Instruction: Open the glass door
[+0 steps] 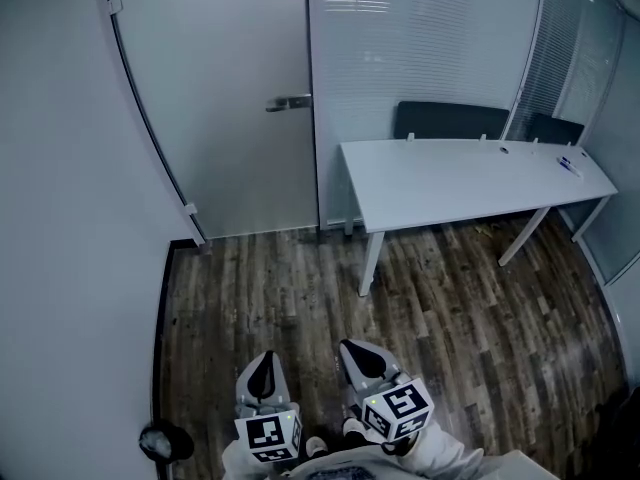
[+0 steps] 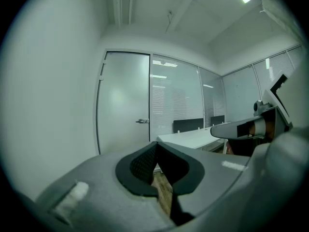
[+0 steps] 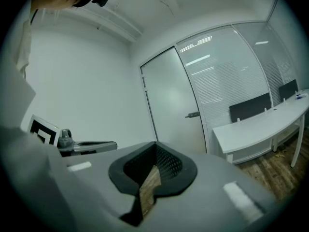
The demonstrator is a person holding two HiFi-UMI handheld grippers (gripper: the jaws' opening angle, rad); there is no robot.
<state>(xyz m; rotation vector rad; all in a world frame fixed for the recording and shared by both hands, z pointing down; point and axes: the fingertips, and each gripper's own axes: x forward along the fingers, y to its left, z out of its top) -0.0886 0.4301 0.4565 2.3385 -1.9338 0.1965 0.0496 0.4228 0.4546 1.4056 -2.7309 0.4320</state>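
The frosted glass door [image 1: 220, 98] stands closed at the far end of the room, its metal lever handle [image 1: 288, 102] on the right edge. Both grippers hang low near my body, well short of the door. My left gripper [image 1: 263, 373] is shut with nothing in it, and my right gripper [image 1: 358, 358] beside it is also shut and empty. In the left gripper view the door [image 2: 123, 100] and handle [image 2: 142, 121] lie straight ahead beyond the closed jaw tips [image 2: 157, 144]. From the right gripper view, the door [image 3: 171, 100] and handle [image 3: 192, 114] sit slightly right of the gripper [image 3: 155, 144].
A white table [image 1: 470, 178] with dark chairs [image 1: 450, 120] behind it stands right of the door against a glass partition with blinds [image 1: 420, 48]. A white wall [image 1: 60, 218] runs along the left. Wooden floor [image 1: 300, 298] stretches between me and the door.
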